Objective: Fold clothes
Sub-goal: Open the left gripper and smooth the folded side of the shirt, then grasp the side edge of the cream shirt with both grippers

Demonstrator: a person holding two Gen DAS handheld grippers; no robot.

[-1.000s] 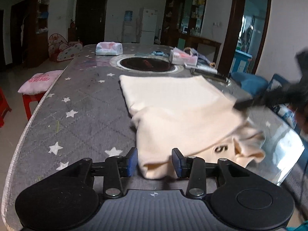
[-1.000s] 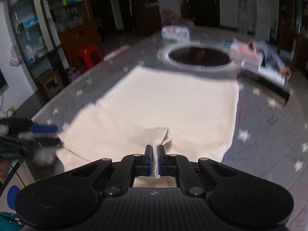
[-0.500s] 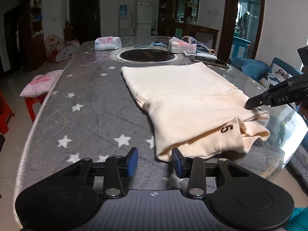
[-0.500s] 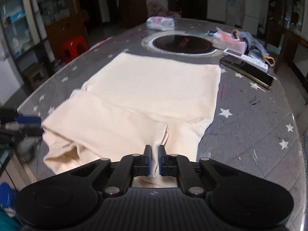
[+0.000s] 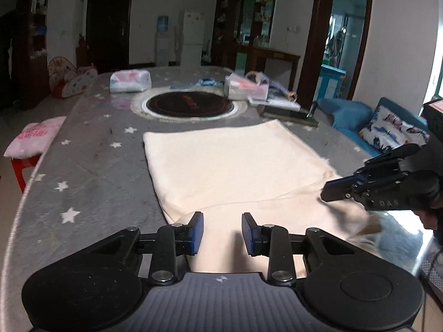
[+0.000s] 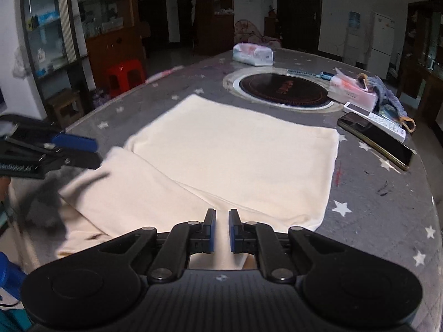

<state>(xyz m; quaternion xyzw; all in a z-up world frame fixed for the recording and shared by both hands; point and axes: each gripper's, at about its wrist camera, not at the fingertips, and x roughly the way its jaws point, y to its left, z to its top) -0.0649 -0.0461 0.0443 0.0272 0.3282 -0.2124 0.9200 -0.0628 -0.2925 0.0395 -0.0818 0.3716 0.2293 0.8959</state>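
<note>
A cream garment (image 5: 235,166) lies flat on the grey star-patterned table (image 5: 83,171), its near part folded over in a band (image 6: 144,191). My left gripper (image 5: 222,233) is open, low over the near left end of the fold, and it shows from the side in the right wrist view (image 6: 72,152). My right gripper (image 6: 221,231) has its jaws slightly apart over the near right end of the fold, holding nothing; it shows at the right of the left wrist view (image 5: 340,189).
A round black hotplate (image 5: 191,105) is set in the table beyond the garment. Tissue packs (image 5: 130,80), a phone (image 6: 373,138), a remote (image 6: 373,120) and small clutter lie around it. A red stool (image 6: 124,76) stands at the left; blue seating (image 5: 354,119) at the right.
The right gripper was shut on a pinch of the cloth and has let go, its jaws now slightly apart. The near fold now lies flat. The left gripper moved forward over the fold.
</note>
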